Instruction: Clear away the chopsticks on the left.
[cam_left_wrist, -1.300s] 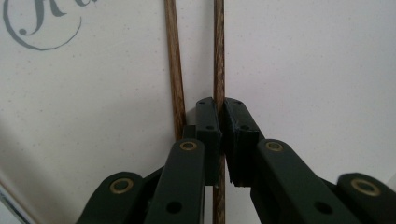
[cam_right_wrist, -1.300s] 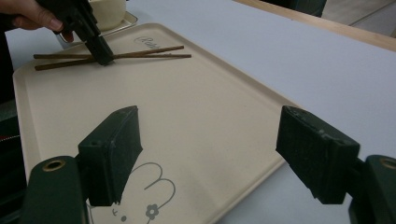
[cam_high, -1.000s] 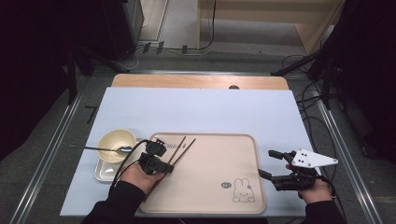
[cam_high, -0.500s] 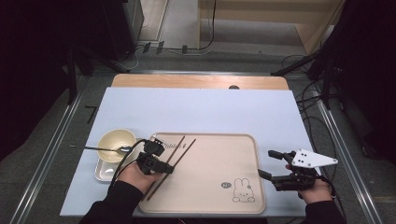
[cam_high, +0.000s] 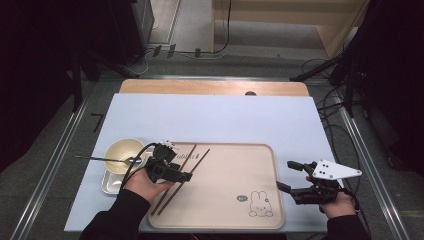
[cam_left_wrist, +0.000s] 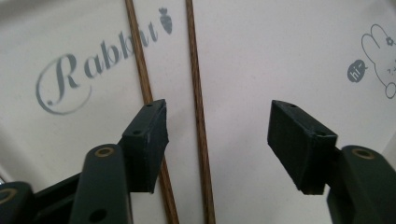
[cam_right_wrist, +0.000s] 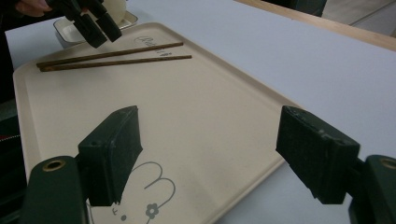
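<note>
My left claw (cam_left_wrist: 217, 140) (jaws just opened wide, gripping nothing) hangs over the chopsticks (cam_left_wrist: 198, 116), which run lengthwise between them on the tray (cam_high: 225, 200).

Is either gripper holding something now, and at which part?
Nothing is held. The left gripper has just been opening over the chopsticks; the right gripper is open too.

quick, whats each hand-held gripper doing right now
left hand-held gripper: open, jaws just opened, over the chopsticks on the tray, not gripping them
right hand-held gripper: open, holding nothing

Grey floor (cam_high: 45, 150), black cables (cam_high: 330, 107), dark surroundings, wooden furniture (cam_high: 280, 12) behind table (cam_high: 215, 117)
</note>
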